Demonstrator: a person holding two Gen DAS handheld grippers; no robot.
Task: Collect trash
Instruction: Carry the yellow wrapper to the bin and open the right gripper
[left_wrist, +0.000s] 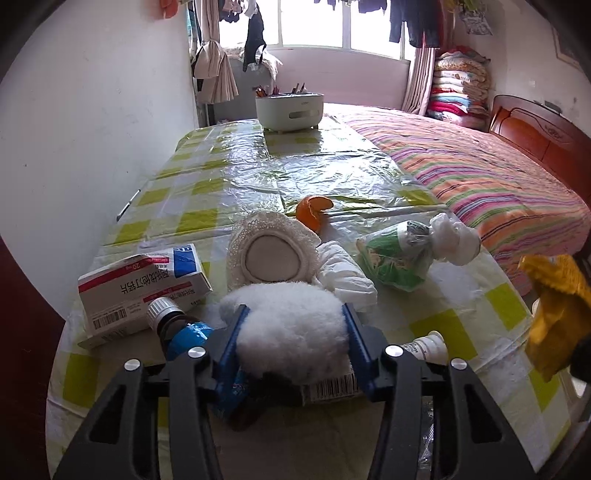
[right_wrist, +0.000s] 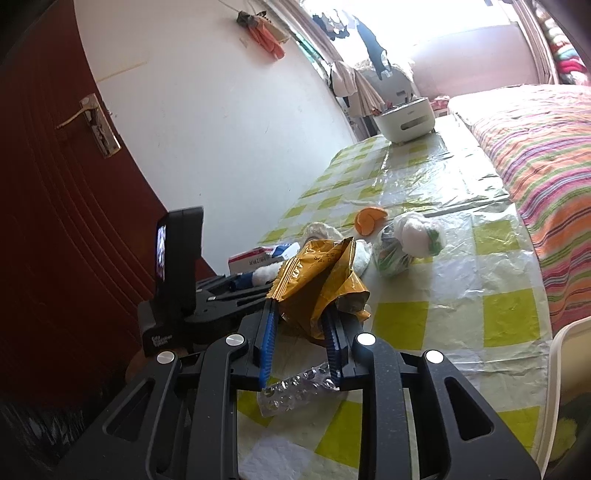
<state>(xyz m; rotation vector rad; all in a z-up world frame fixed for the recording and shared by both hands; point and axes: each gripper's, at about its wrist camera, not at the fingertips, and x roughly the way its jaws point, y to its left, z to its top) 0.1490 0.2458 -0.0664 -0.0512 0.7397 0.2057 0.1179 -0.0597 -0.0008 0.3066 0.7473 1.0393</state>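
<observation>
My left gripper is shut on a white cotton wad, held just above the table's near end. My right gripper is shut on a crumpled yellow snack wrapper; the wrapper also shows at the right edge of the left wrist view. On the checked tablecloth lie an orange peel, a clear bag of green and white trash, a crumpled white tissue, a medicine box, a dark bottle with a blue label and a small white tube.
A round lace-edged pad lies mid-table. An empty blister pack lies under my right gripper. A white organiser with pens stands at the far end. A striped bed runs along the right. A wall is on the left, a red door behind.
</observation>
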